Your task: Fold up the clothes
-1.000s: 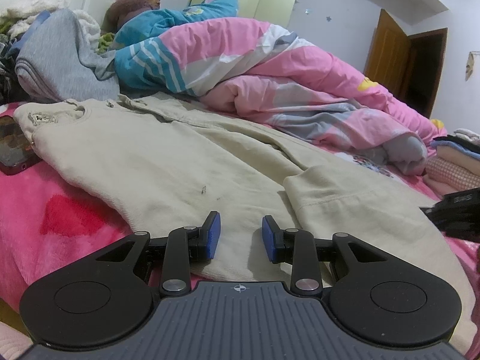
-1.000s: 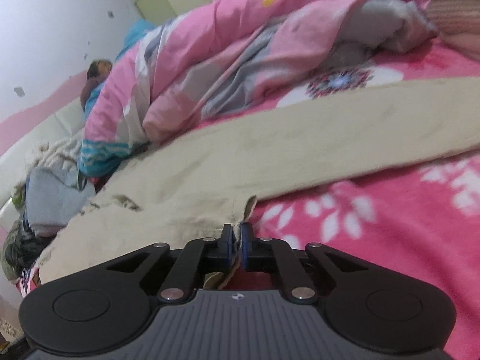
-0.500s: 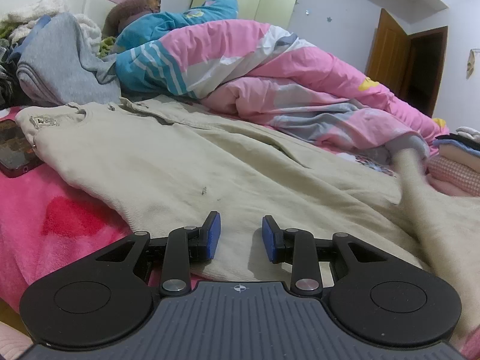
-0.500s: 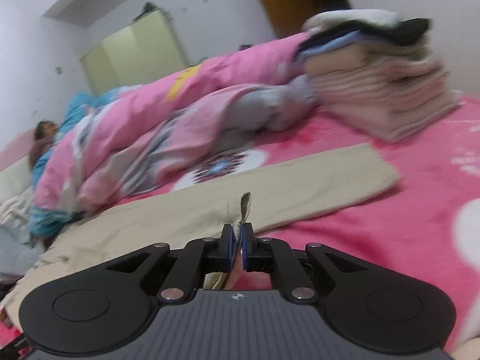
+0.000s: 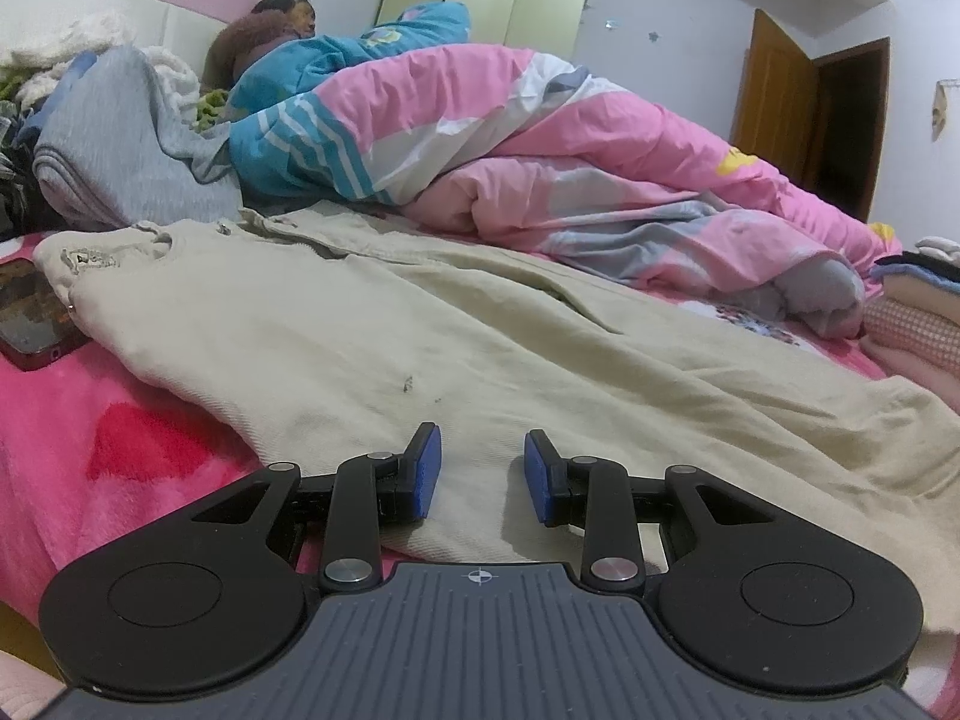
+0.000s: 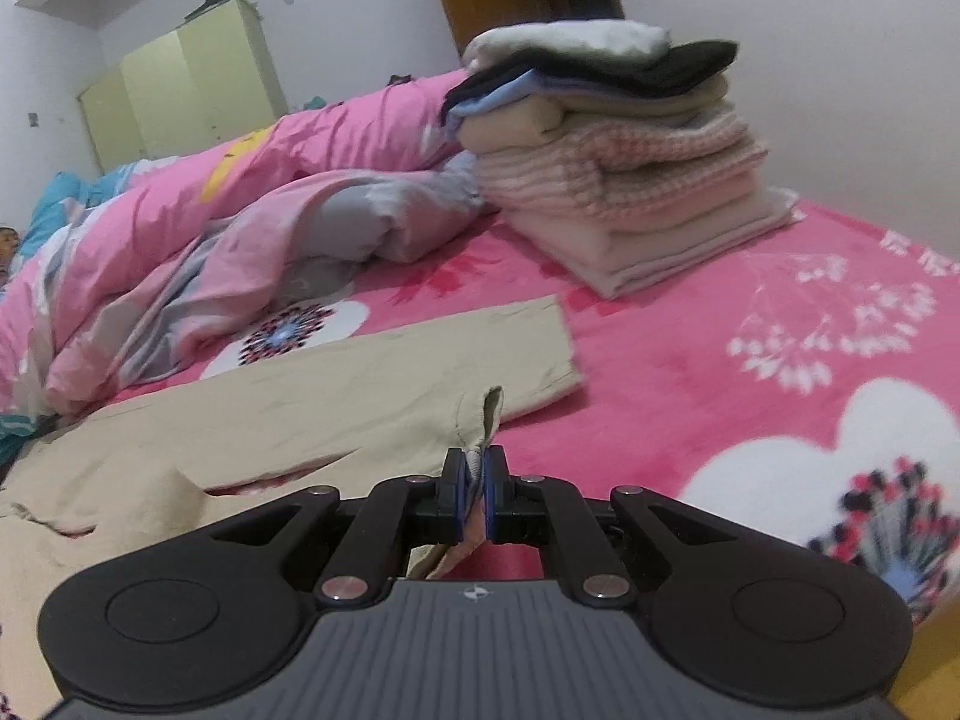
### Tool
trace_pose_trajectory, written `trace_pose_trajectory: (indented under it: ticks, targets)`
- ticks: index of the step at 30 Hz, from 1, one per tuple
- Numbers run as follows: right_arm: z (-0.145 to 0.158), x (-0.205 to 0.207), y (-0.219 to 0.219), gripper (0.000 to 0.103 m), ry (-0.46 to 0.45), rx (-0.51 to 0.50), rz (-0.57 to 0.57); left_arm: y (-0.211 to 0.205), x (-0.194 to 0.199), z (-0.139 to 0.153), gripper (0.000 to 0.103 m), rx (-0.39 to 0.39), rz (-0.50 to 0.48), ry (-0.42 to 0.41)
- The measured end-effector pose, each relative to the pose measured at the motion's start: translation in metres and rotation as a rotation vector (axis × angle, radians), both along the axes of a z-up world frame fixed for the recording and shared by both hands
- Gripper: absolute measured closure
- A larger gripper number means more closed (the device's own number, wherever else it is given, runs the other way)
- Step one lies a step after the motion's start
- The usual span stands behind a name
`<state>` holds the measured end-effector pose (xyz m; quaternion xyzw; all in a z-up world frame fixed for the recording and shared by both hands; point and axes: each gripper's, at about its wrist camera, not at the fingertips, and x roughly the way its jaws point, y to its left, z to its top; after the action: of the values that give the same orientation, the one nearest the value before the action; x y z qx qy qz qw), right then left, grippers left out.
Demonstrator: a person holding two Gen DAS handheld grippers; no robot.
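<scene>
Pinching a fold of the beige trousers [image 6: 336,408] between its blue pads, the right gripper [image 6: 474,480] was clenched on the cloth. The left gripper [image 5: 480,471] stood open just over the trousers, nothing between its jaws. The trousers lay flat on the pink blanket [image 6: 750,372], near a stack of folded clothes [image 6: 612,162] and beside a pink quilt [image 5: 540,138].

Free room: bare pink blanket [image 6: 690,372] right of the beige trousers [image 6: 336,396]. Blocked behind by rumpled quilt [image 5: 600,180] w/ folded stack [image 6: 606,162] at its end; phone [image 5: 30,318] by the waistband (left edge).
</scene>
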<state>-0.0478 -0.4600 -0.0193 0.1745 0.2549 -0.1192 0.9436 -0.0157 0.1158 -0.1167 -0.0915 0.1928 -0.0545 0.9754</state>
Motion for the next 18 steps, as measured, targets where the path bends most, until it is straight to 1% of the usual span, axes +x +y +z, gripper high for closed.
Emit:
trace_pose_trajectory:
  ticks: [6, 12, 14, 16, 17, 18]
  targets:
    - [-0.001, 0.0, -0.029, 0.098, 0.03, -0.024, -0.039, -0.002, 0.0, 0.0, 0.072, 0.01, 0.005, -0.003]
    - [-0.013, 0.004, -0.035, 0.097, 0.076, -0.04, -0.025, -0.003, 0.0, 0.0, 0.072, 0.014, 0.006, -0.005]
    - [-0.017, 0.005, -0.04, 0.096, 0.089, -0.002, -0.026, -0.002, 0.0, 0.0, 0.072, 0.013, 0.005, -0.005]
    - [-0.02, 0.003, -0.048, 0.088, 0.086, 0.053, -0.045, -0.002, 0.001, 0.0, 0.072, 0.011, 0.004, -0.005]
    - [-0.02, 0.0, -0.052, 0.079, 0.077, 0.081, -0.06, -0.002, 0.001, 0.0, 0.072, 0.011, 0.004, -0.005]
    - [-0.02, -0.005, -0.055, 0.073, 0.066, 0.108, -0.074, -0.002, 0.001, -0.001, 0.072, 0.01, 0.004, -0.005]
